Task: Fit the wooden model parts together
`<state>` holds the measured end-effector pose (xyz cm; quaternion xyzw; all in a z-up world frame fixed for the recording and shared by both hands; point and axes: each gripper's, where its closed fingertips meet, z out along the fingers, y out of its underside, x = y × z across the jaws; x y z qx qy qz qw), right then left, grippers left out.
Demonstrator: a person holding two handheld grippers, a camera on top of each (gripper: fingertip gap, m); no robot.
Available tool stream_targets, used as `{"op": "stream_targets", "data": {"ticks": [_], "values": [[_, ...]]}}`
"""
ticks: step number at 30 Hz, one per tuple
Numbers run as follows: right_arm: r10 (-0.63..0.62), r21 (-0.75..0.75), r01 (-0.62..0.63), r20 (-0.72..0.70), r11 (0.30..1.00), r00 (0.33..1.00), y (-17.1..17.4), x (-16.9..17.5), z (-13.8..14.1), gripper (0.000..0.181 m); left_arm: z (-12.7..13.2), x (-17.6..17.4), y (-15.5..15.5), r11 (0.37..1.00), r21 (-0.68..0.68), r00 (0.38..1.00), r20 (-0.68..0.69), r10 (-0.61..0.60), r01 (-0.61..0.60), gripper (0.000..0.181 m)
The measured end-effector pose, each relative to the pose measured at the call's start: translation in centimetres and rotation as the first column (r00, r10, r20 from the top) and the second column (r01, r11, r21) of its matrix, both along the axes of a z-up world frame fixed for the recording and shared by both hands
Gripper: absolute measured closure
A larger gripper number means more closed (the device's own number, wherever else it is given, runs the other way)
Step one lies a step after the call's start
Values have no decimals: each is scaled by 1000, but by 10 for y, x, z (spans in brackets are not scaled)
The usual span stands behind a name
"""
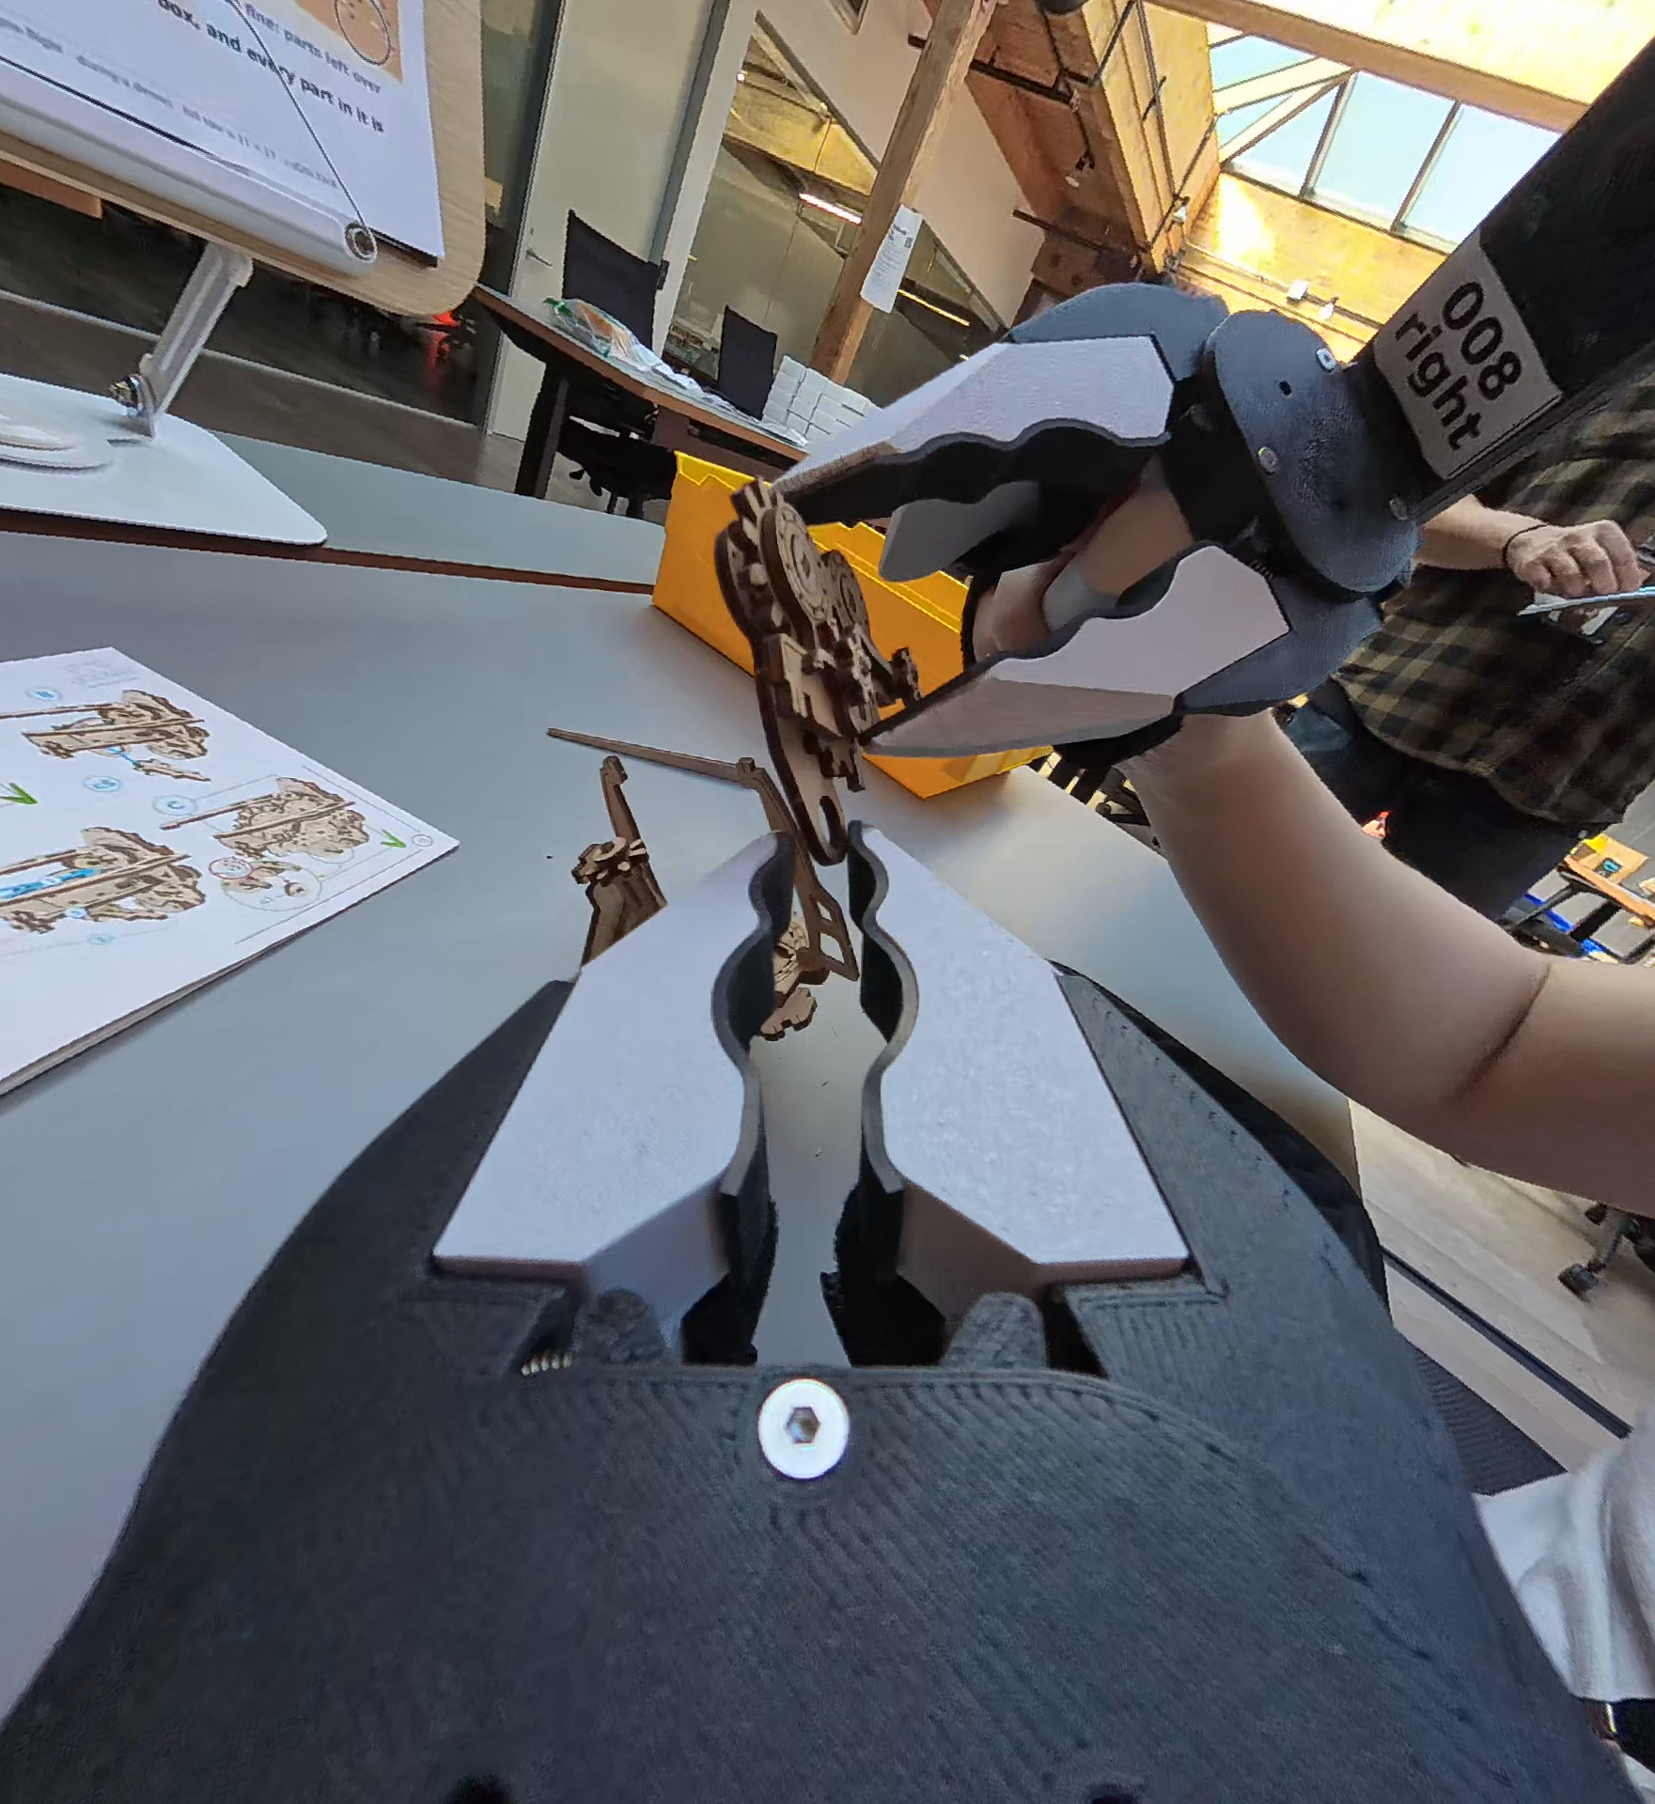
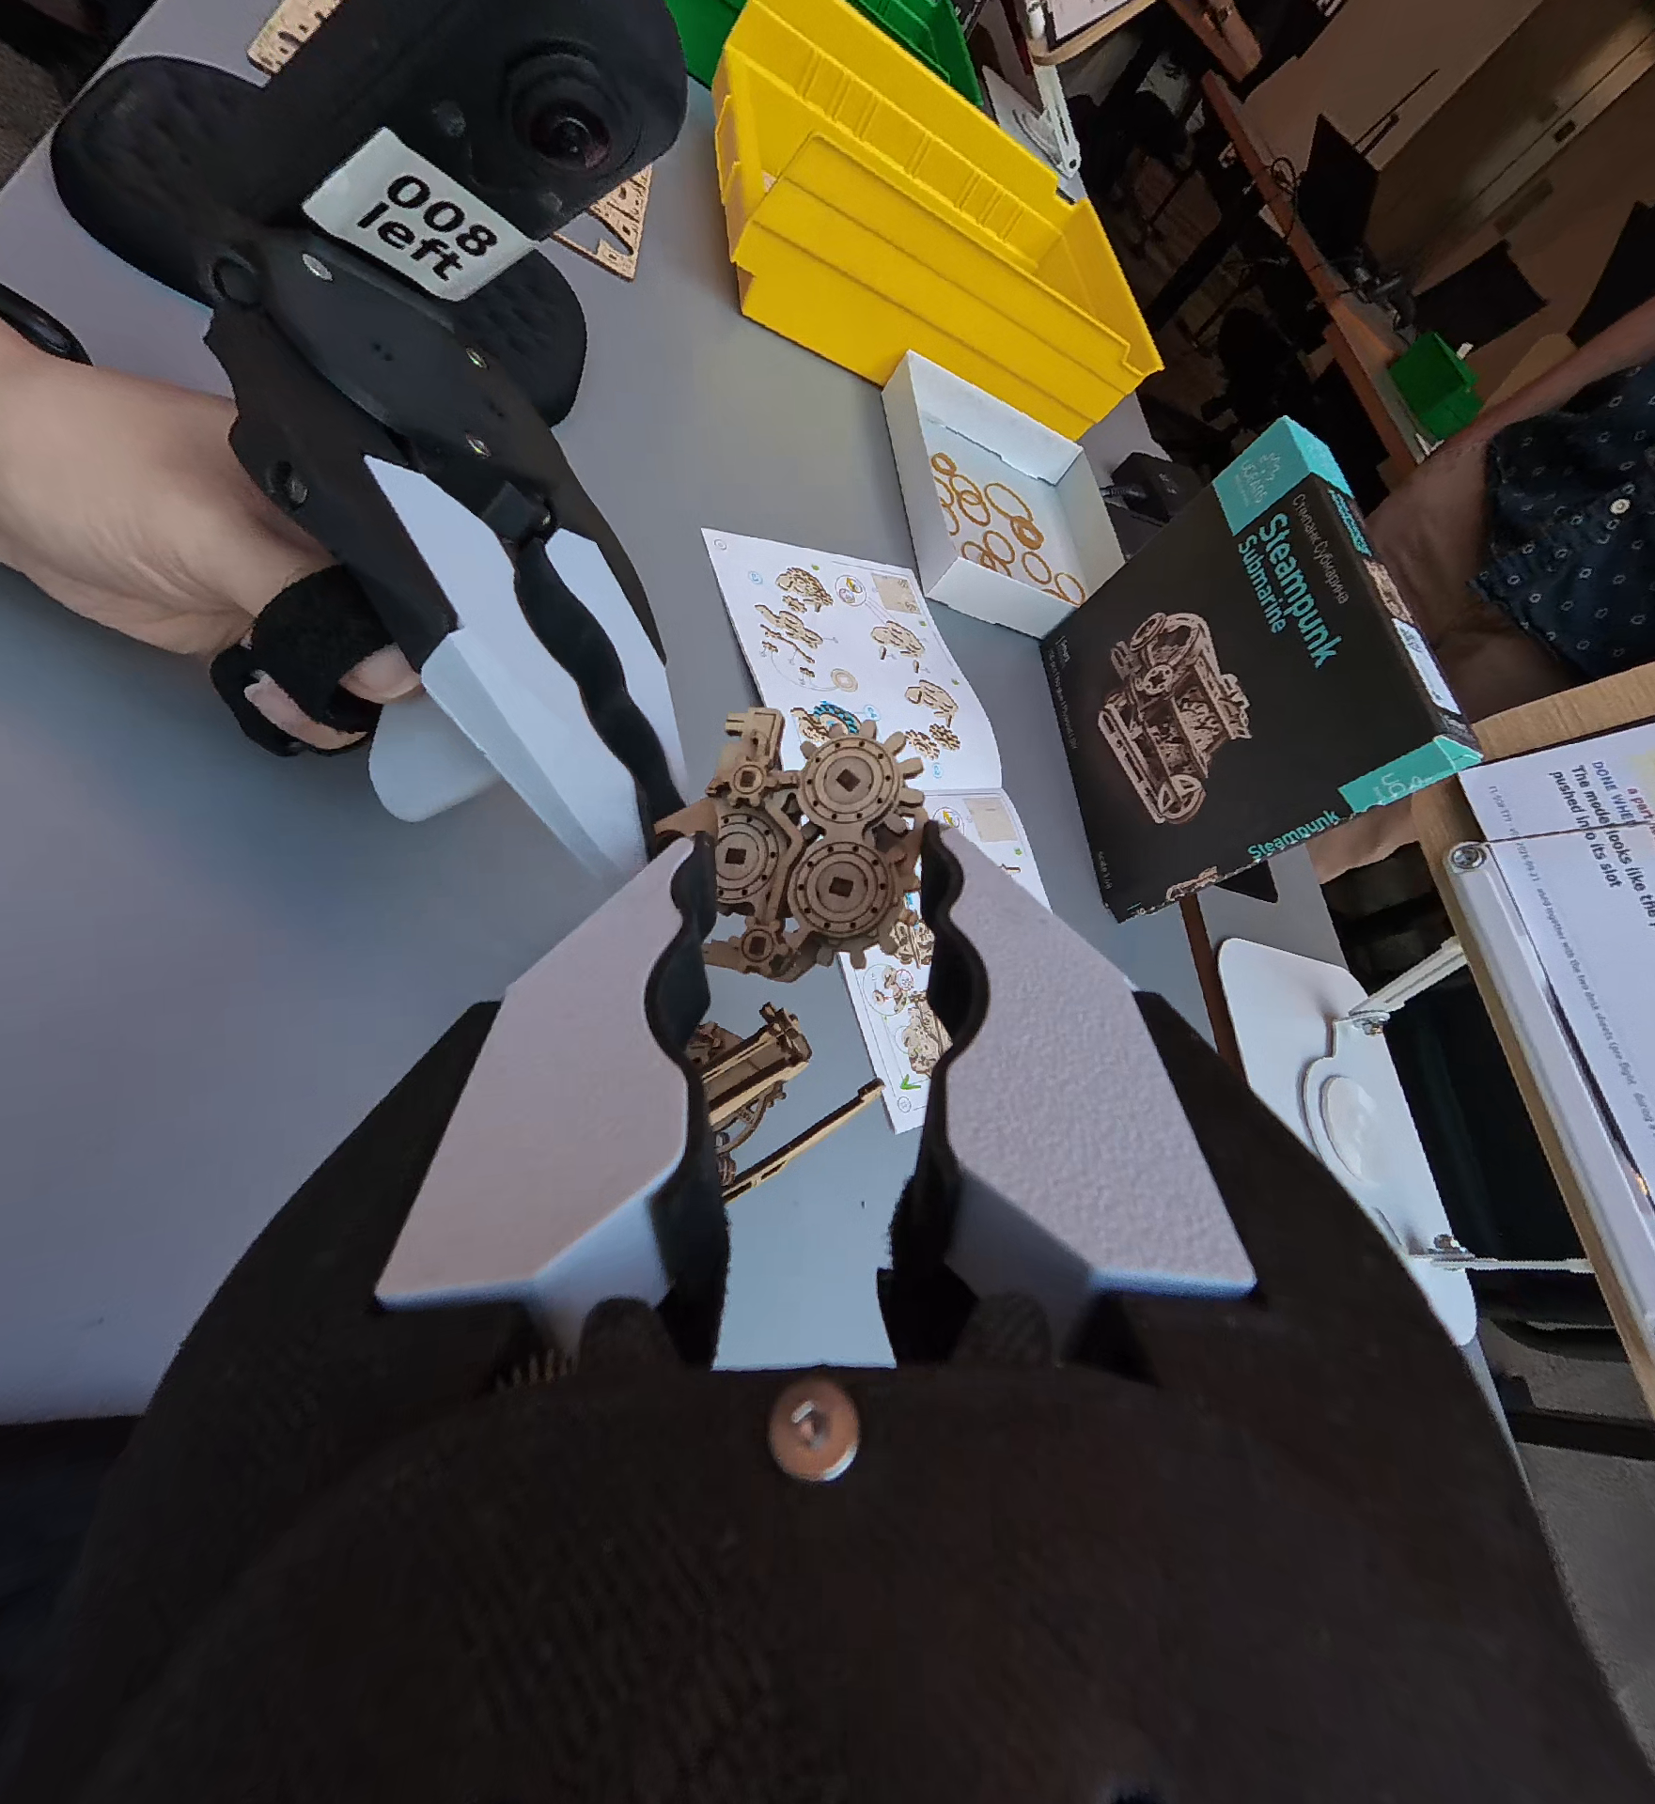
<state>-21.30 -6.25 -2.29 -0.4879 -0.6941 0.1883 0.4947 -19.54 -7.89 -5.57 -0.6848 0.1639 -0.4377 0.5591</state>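
Note:
A wooden gear assembly (image 2: pixel 818 859) with three cogwheels is held up above the grey table (image 2: pixel 218 1025). My right gripper (image 2: pixel 813 844) is shut on it across the cogs; in the left wrist view it (image 1: pixel 823 615) comes in from the upper right. My left gripper (image 1: pixel 823 844) is closed on the assembly's lower rounded tab (image 1: pixel 828 825); in the right wrist view it (image 2: pixel 655 830) reaches in from the upper left and meets the assembly's edge. A second wooden sub-assembly (image 1: pixel 618 879) with a long thin stick (image 1: pixel 647 754) lies on the table beneath, also in the right wrist view (image 2: pixel 750 1074).
An instruction sheet (image 1: pixel 120 830) lies left of the parts. Yellow bins (image 2: pixel 921 254), a white box of rings (image 2: pixel 999 498) and the black kit box (image 2: pixel 1243 683) stand beyond. A white sign stand (image 1: pixel 120 478) is at the table's far side. A person in a plaid shirt (image 1: pixel 1536 635) stands nearby. Both grippers' tips are close together, under 4 cm apart.

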Motion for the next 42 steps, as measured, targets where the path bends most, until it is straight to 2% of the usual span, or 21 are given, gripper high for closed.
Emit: {"op": "stream_targets", "data": {"ticks": [12, 14, 20, 22, 24, 27, 32, 37, 40, 42], "values": [[-10, -72, 7, -43, 997, 999, -6, 14, -10, 139, -7, 11, -11, 995, -33, 996, 5, -91, 91, 180], [-6, -87, 1, -59, 996, 998, -8, 18, -8, 145, -10, 11, -12, 994, -50, 995, 5, -98, 98, 180], [18, -238, -42, -104, 970, 994, -16, 33, -2, 143, -13, 10, -20, 989, -67, 991, 35, -127, 129, 180], [34, -368, -78, -125, 926, 992, -20, 39, 1, 139, -13, 13, -26, 985, -72, 987, 42, -153, 156, 181], [62, -528, -117, -120, 841, 991, -23, 45, 2, 131, -13, 17, -32, 980, -69, 982, 38, -185, 187, 181], [125, -678, -146, -81, 720, 989, -26, 51, -1, 132, -14, 24, -40, 970, -71, 973, 10, -231, 232, 181], [241, -765, -129, 35, 631, 970, -41, 54, -8, 128, -17, 30, -45, 957, -86, 960, -14, -279, 277, 181], [301, -804, -101, 101, 586, 948, -51, 53, -14, 136, -19, 34, -48, 948, -88, 949, -41, -311, 307, 181], [330, -815, -75, 147, 574, 933, -55, 54, -23, 148, -19, 37, -50, 941, -86, 942, -50, -333, 328, 181], [368, -834, -95, 135, 543, 920, -61, 55, -24, 166, -20, 39, -54, 931, -86, 931, -63, -361, 355, 181]]}}
